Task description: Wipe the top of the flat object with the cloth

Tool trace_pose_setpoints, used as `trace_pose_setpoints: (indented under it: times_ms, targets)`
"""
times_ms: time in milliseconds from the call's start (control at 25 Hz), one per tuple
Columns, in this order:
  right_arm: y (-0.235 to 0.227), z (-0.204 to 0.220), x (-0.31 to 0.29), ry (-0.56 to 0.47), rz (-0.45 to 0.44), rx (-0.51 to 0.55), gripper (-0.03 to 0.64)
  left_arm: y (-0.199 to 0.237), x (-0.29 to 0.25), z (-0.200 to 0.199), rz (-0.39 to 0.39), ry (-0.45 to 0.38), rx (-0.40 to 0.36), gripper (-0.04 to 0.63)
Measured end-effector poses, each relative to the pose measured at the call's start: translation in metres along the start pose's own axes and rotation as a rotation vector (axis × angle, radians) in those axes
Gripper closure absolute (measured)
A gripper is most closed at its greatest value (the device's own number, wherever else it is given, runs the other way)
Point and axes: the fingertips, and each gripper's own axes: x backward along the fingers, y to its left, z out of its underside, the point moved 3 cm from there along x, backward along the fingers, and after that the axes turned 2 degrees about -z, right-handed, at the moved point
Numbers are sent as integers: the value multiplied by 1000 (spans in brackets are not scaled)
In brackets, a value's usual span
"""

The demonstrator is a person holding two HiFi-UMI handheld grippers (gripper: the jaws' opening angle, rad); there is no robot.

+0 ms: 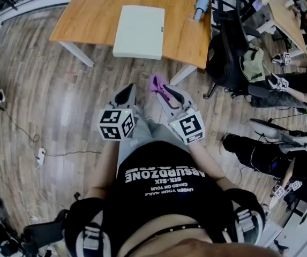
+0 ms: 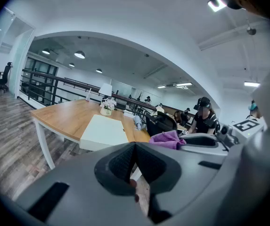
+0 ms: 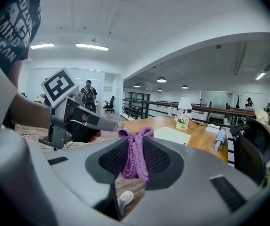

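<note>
Black shirt (image 1: 142, 213) of the person is closest. Left gripper (image 1: 127, 90), just in front of it, has its jaws pressed together on nothing. Right gripper (image 1: 166, 93) beside it pinches the purple cloth (image 1: 157, 83) by a narrow fold. White flat object (image 1: 140, 32) lies well apart from both, at the near edge of the tabletop (image 1: 83, 15), not yet wiped. Risk, imo: cloth slips from the pinch under pressure, or a hard stroke pushes the object off the edge, bc nothing holds it.
</note>
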Motion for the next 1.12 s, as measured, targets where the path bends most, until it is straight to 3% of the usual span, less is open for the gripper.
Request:
trace_pose_setpoints:
  times_ms: [360,760,1120]
  targets:
    - [-4,-2,-1,-8,-12,7,508,-3,-4,-1,-7,3,-16,581]
    - [-30,-4,-20,22,45,4,508,9,-19,-7,-11,50,-47,581]
    - [-66,-7,-72,78,35,2,508,50,-69,-35,-4,68,-17,581]
